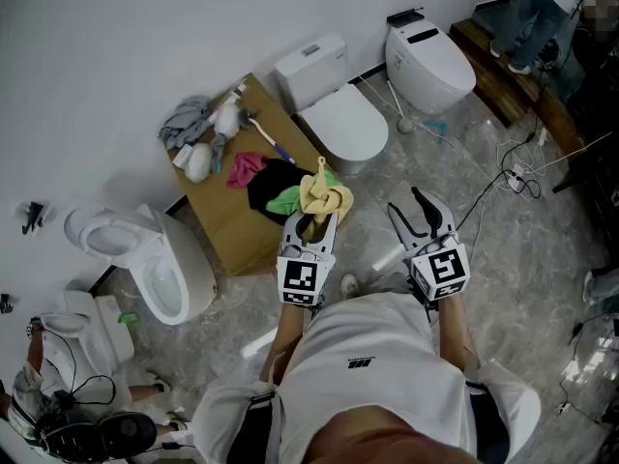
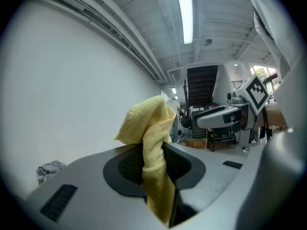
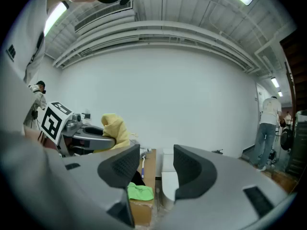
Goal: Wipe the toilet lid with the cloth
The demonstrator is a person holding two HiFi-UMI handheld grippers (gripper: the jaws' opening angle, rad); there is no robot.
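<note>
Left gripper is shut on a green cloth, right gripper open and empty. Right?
No. The cloth in the left gripper is yellow, not green; the left gripper view shows it. The right gripper is open and empty.

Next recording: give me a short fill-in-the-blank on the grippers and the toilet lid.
The left gripper is shut on a cloth coloured ____.
The right gripper is ____, nothing between its jaws.
The toilet lid ahead is ____, untouched by either gripper.
Missing words: yellow; open; closed.
</note>
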